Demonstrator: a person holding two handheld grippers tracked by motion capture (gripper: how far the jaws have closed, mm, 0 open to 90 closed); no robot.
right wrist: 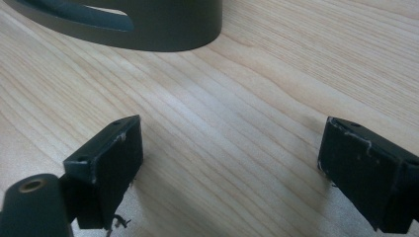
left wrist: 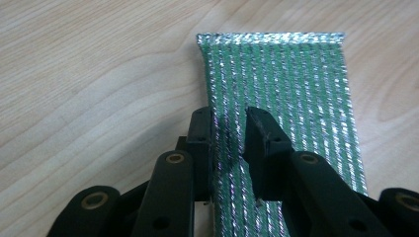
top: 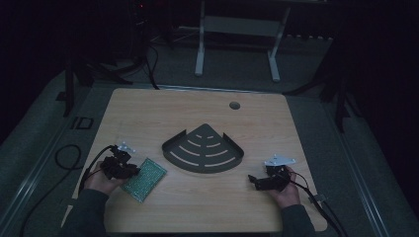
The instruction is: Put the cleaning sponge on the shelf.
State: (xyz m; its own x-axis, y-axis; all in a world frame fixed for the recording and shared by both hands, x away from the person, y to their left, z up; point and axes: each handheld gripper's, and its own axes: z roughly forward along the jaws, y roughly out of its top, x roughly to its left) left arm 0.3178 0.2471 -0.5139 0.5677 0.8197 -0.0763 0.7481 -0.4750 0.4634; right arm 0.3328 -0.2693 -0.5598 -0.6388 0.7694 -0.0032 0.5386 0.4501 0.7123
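Note:
A green scouring pad with silver glitter threads [top: 146,178] [left wrist: 281,84] lies flat on the wooden table at the front left. My left gripper [top: 131,171] [left wrist: 230,123] is shut on the pad's near end, with the fabric pinched between its jaws. A dark grey quarter-round corner shelf with curved slots [top: 232,159] sits in the middle of the table; its curved wall [right wrist: 163,29] shows at the top of the right gripper view. My right gripper [top: 253,180] [right wrist: 230,148] rests low over bare wood at the front right, open and wide, with nothing between its jaws.
The table [top: 197,207] has a round cable hole [top: 234,105] near its back edge. Behind it stands a white table frame [top: 200,44] on grey carpet. Black cables [top: 66,158] trail on the floor at the left. The room is dim.

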